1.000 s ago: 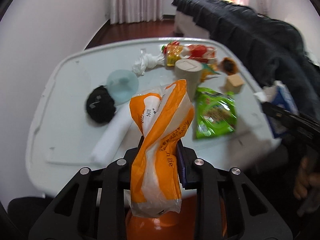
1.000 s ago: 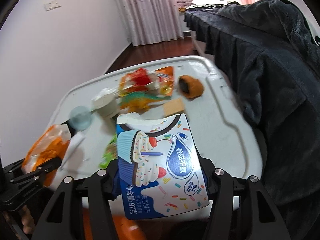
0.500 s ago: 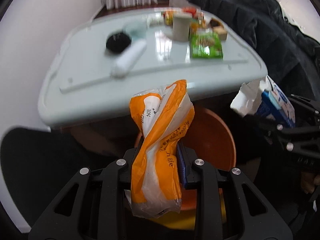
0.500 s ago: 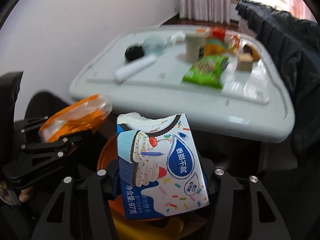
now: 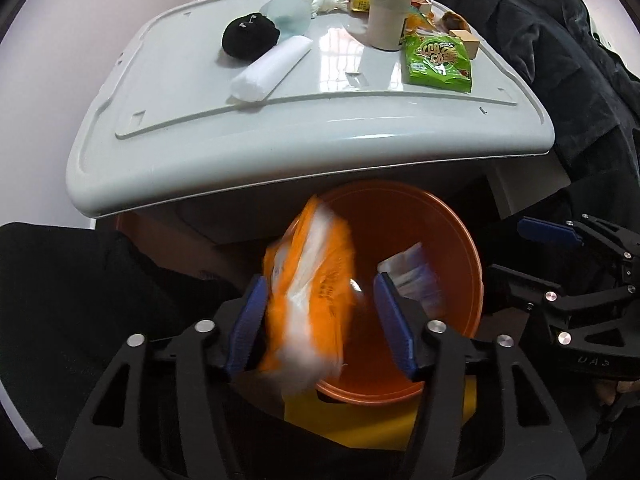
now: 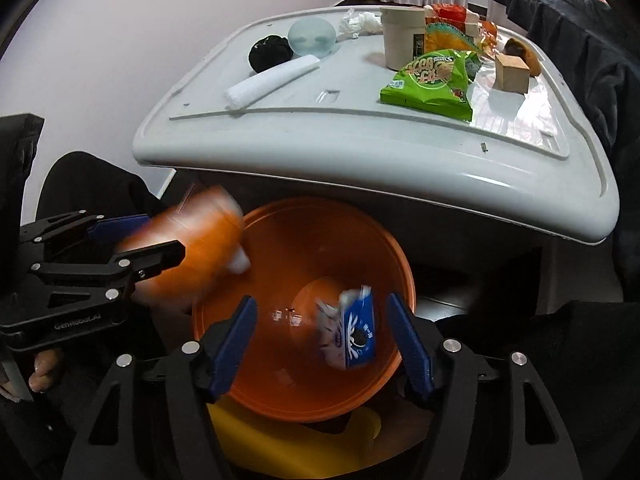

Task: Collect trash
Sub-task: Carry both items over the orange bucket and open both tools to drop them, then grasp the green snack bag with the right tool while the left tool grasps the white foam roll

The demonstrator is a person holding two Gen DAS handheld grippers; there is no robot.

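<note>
Two pieces of trash dropping into the orange bin below the table edge.

The orange wrapper (image 5: 310, 300), motion-blurred, sits loose between the spread jaws of the left gripper (image 5: 320, 320) above the rim of the orange bin (image 5: 460, 248); the blue snack carton (image 6: 354, 334) lies inside the bin, under the right gripper (image 6: 322, 336), whose jaws are likewise spread and hold nothing. Both grippers hang over the bin mouth, presumably so that released items fall in. On the white table (image 5: 280, 160) beyond, a green snack bag (image 5: 438, 64), white roll (image 5: 272, 70), black ball (image 5: 250, 36) and paper cup (image 5: 386, 20) lie uncollected. The overhanging table edge partly covers the bin's far side.
</note>
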